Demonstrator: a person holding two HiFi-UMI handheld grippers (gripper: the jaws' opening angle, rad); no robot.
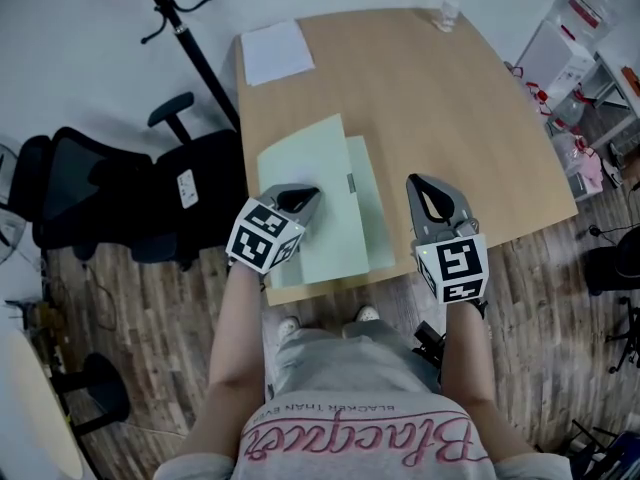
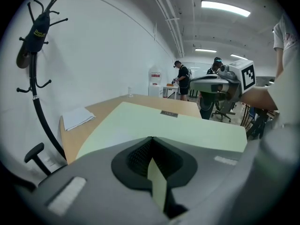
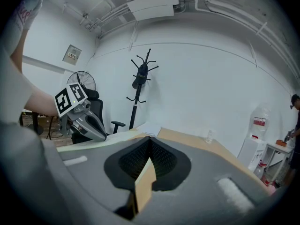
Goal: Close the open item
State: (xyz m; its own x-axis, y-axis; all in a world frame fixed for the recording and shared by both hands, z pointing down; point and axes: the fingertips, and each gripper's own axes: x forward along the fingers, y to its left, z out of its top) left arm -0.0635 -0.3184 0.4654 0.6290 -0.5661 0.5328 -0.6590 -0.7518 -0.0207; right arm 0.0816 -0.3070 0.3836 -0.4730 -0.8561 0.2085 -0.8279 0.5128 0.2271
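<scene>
Left gripper: fingers pressed together, tips meeting. The pale green sliver in the slit behind the tips reads to me as the folder seen through the gap, not something pinched. Nothing is held.

Right gripper: fingers also pressed together and empty. The tan sliver there is the tabletop showing through.

Head view: left tips sit over the near-left corner of the green folder, lower centre of frame. I cannot tell if they touch it. The right gripper hangs over bare tabletop, just right of the folder and apart from it.

The folder lies near the tabletop's front edge. Its big cover sheet is down over a second sheet that sticks out along the right side, with a small dark clasp at that seam. The cover looks low and slightly askew. I cannot tell if it lies fully flat.

Step, as I judge it: the cover is down or nearly so, and the closing is at its pressing-flat end.

Next move: I'd slide or press the left tips along the cover toward the clasp side. The right gripper could steady the exposed right edge so the folder doesn't skate on the wood.

Outward: white paper at upper left of the tabletop, black office chair at left on the floor.
</scene>
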